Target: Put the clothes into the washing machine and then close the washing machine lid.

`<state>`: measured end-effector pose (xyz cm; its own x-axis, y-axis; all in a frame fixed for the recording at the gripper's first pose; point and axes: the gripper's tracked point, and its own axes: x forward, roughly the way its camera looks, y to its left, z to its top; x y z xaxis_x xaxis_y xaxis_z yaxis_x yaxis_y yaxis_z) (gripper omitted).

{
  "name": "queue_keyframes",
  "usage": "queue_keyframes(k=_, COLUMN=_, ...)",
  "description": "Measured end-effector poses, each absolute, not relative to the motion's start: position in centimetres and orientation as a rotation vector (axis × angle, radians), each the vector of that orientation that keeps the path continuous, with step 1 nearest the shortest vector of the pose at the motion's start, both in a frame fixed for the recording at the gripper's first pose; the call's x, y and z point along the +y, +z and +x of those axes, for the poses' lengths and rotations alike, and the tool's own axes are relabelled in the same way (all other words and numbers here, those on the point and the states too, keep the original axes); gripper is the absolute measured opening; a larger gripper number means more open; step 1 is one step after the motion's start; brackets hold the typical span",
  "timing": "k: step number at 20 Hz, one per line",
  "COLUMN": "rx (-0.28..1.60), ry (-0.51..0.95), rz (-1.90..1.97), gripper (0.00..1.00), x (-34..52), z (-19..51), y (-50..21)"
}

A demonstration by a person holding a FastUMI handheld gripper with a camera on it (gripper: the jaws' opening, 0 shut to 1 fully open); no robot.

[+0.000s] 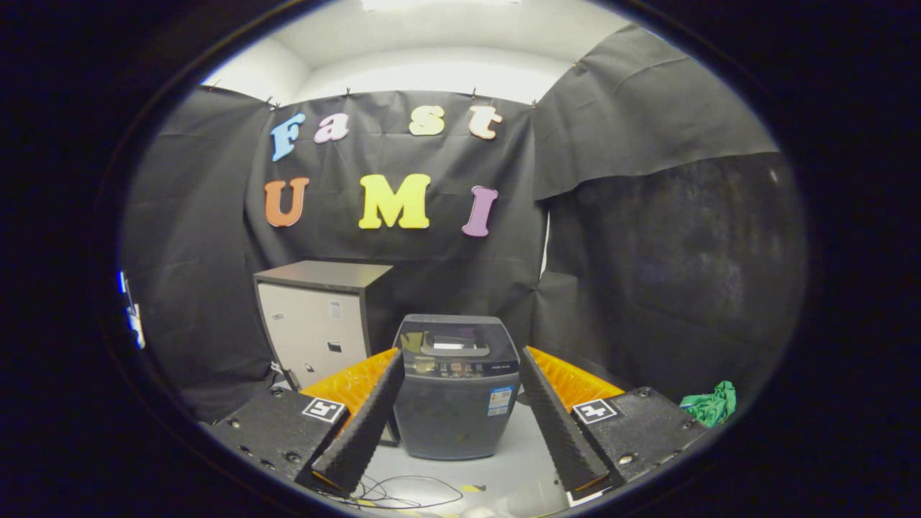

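On the floor beyond the fingers: washing machine [457, 385], lid down | green clothes [711, 404] right of it, apart | gripper [460, 414] wide open, empty | advice: swing right, pinch cloth bunch deep.

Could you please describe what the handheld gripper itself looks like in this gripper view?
The gripper has two long wedge-shaped fingers with ribbed inner faces. Each is mounted on a black, bolted block carrying a small square black-and-white marker, with orange ridged plastic parts behind. The fingers stand apart.
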<state>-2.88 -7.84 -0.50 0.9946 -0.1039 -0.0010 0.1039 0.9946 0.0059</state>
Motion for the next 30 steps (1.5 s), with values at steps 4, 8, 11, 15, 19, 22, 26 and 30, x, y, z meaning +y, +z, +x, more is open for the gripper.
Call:
queue_keyframes(k=4, rx=0.006, ry=-0.1, rz=0.019, gripper=1.0, x=-8.0, z=-2.6, y=-0.6)
queue_keyframes(k=8, rx=0.016, ry=-0.095, rz=0.013, gripper=1.0, x=-8.1, z=-2.3, y=-0.5)
queue_keyframes(k=11, rx=0.009, ry=-0.097, rz=-0.001, gripper=1.0, x=-8.1, z=-2.2, y=0.0)
queue_keyframes(k=15, rx=0.009, ry=-0.099, rz=0.012, gripper=1.0, x=-7.8, z=-2.1, y=0.0)
queue_keyframes(k=19, rx=0.018, ry=-0.095, rz=0.0, gripper=1.0, x=-7.1, z=-2.0, y=-0.5)
queue_keyframes(k=22, rx=0.022, ry=-0.086, rz=0.002, gripper=1.0, x=-6.5, z=-1.6, y=-0.4)
queue_keyframes(k=26, rx=0.011, ry=-0.08, rz=-0.002, gripper=1.0, x=-6.0, z=-1.3, y=0.2)
queue_keyframes(k=30, rx=0.004, ry=-0.082, rz=0.002, gripper=1.0, x=-6.0, z=-1.2, y=0.6)
